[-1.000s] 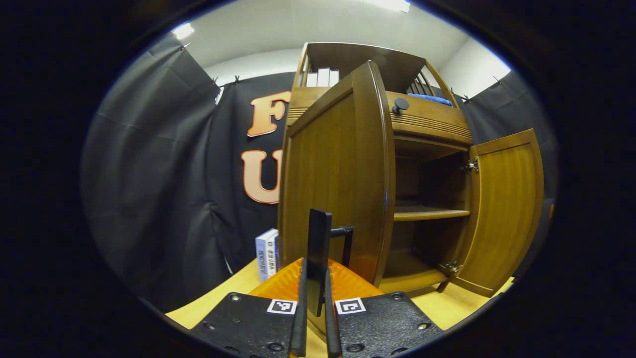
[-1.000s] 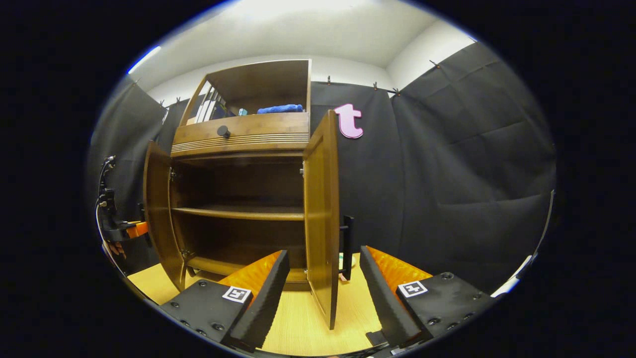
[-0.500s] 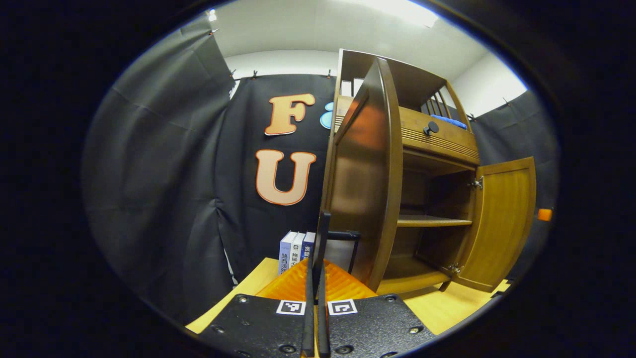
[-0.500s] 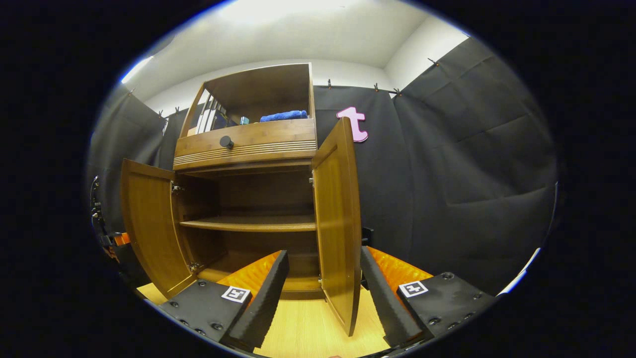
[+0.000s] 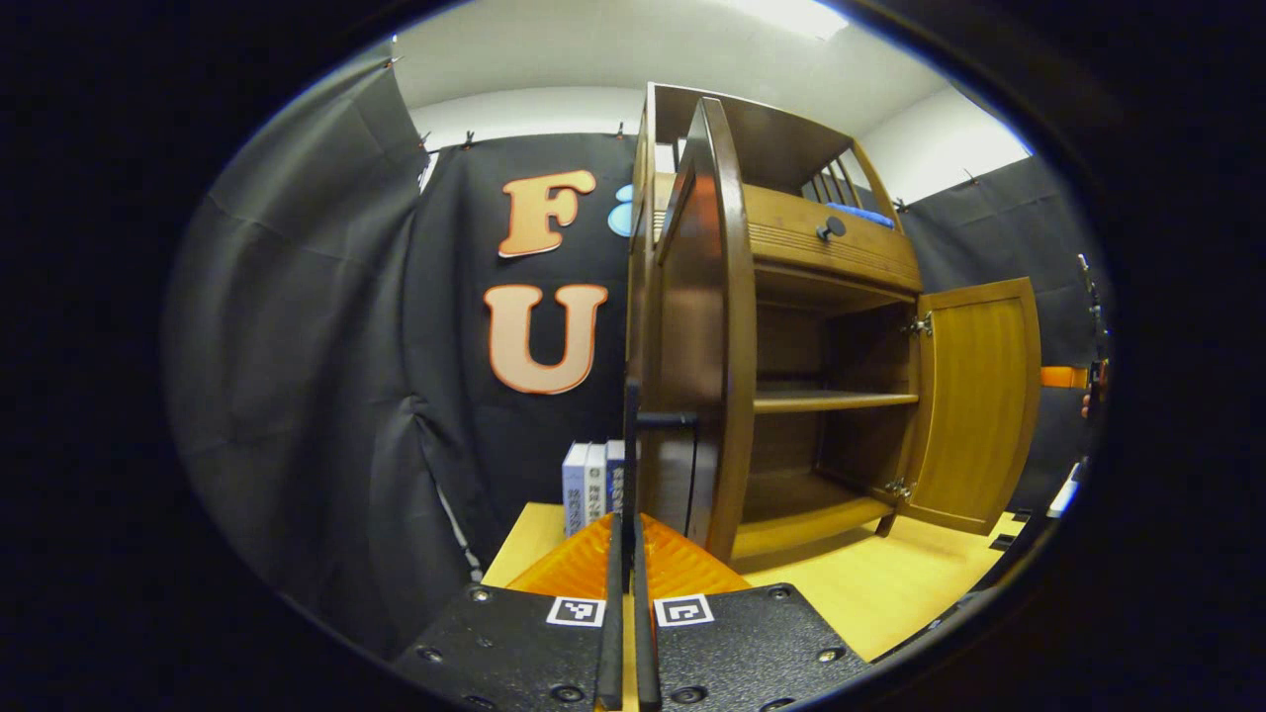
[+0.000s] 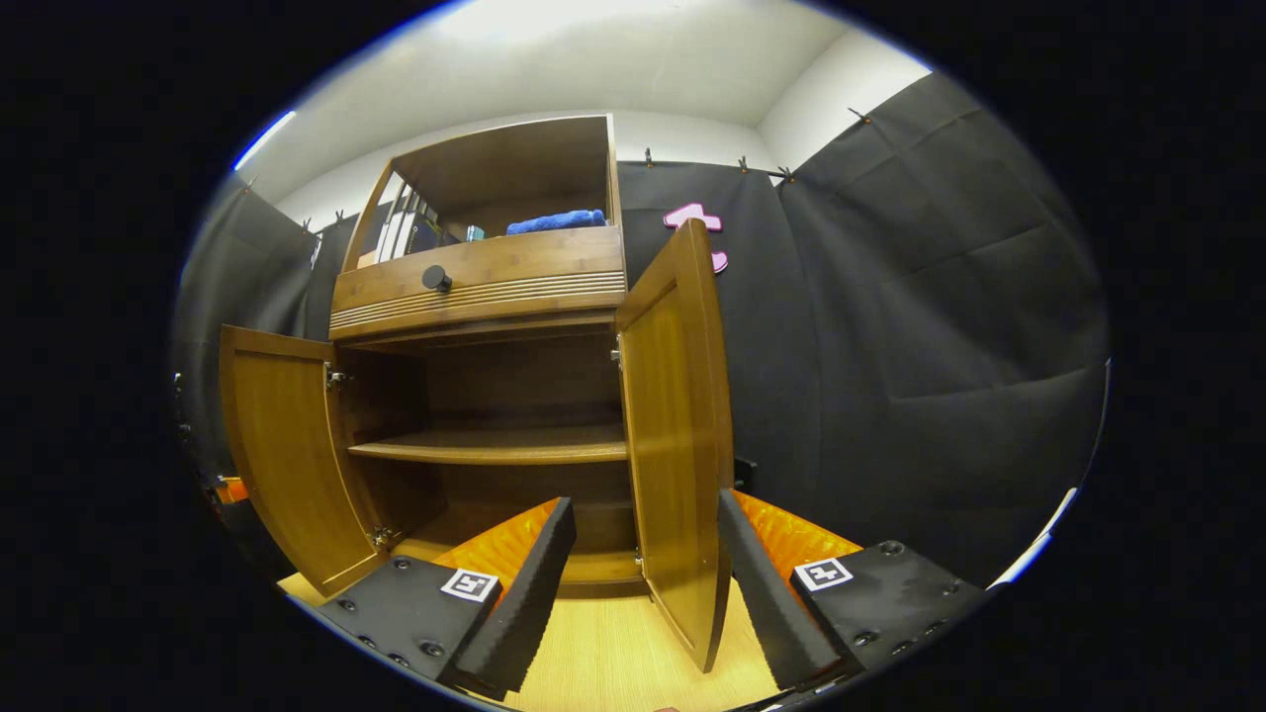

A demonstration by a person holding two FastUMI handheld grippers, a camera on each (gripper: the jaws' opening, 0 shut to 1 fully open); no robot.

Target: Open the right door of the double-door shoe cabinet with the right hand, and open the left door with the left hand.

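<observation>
With both doors swung wide on the shoe cabinet, the left door has its black handle pinched between the left gripper fingers; the right gripper is spread, straddling the right door edge untouched

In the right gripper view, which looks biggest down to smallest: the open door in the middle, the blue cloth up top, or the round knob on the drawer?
1. The right door, though being nearest the camera inflates it.
2. The blue cloth.
3. The round knob.
</observation>
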